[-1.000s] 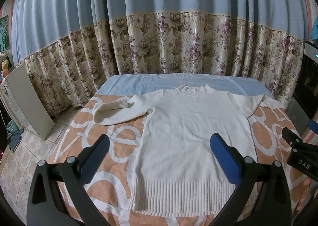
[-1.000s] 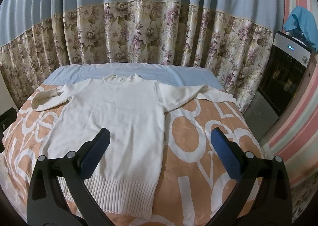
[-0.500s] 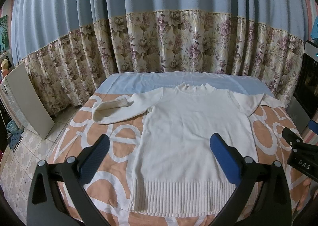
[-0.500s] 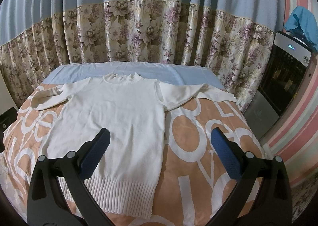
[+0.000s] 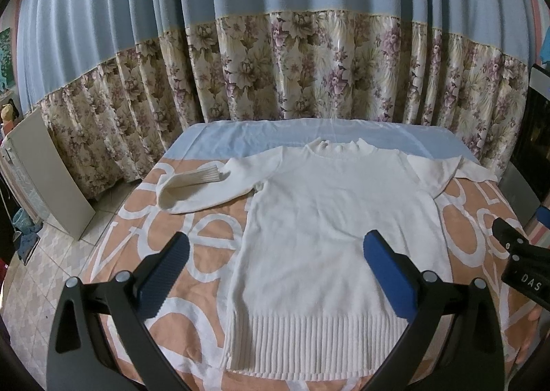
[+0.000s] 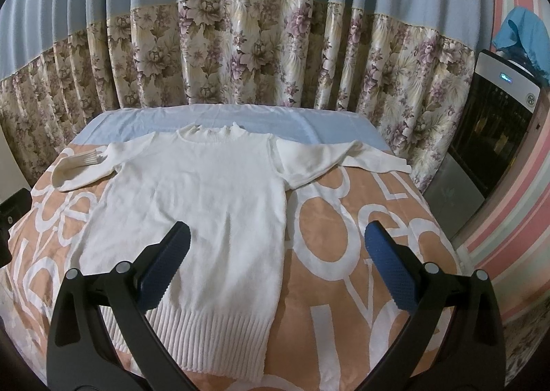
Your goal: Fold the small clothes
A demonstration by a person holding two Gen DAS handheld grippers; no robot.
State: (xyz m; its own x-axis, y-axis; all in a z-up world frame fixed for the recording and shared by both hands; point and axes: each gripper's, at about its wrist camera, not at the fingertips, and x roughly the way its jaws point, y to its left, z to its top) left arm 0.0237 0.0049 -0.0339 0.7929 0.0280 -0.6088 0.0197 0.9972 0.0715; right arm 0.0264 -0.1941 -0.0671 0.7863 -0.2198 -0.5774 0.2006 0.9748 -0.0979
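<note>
A white knit sweater (image 5: 330,219) lies flat, front up, on an orange and white patterned bed cover (image 5: 206,246), collar at the far end and ribbed hem nearest me. It also shows in the right wrist view (image 6: 199,205). Its left sleeve (image 5: 199,188) is folded back on itself; its right sleeve (image 6: 340,157) stretches out to the right. My left gripper (image 5: 275,260) is open and empty above the hem's left half. My right gripper (image 6: 275,253) is open and empty above the sweater's right edge.
A blue sheet (image 5: 261,140) covers the bed's far end. Blue and floral curtains (image 5: 275,81) hang behind. A white board (image 5: 44,171) leans at left over a tiled floor. A dark appliance (image 6: 495,129) stands at right. The right gripper's body (image 5: 522,270) shows in the left view.
Both grippers have drawn back very slightly, so the sweater sits a little lower in view. The sweater has not moved and both grippers remain open.
</note>
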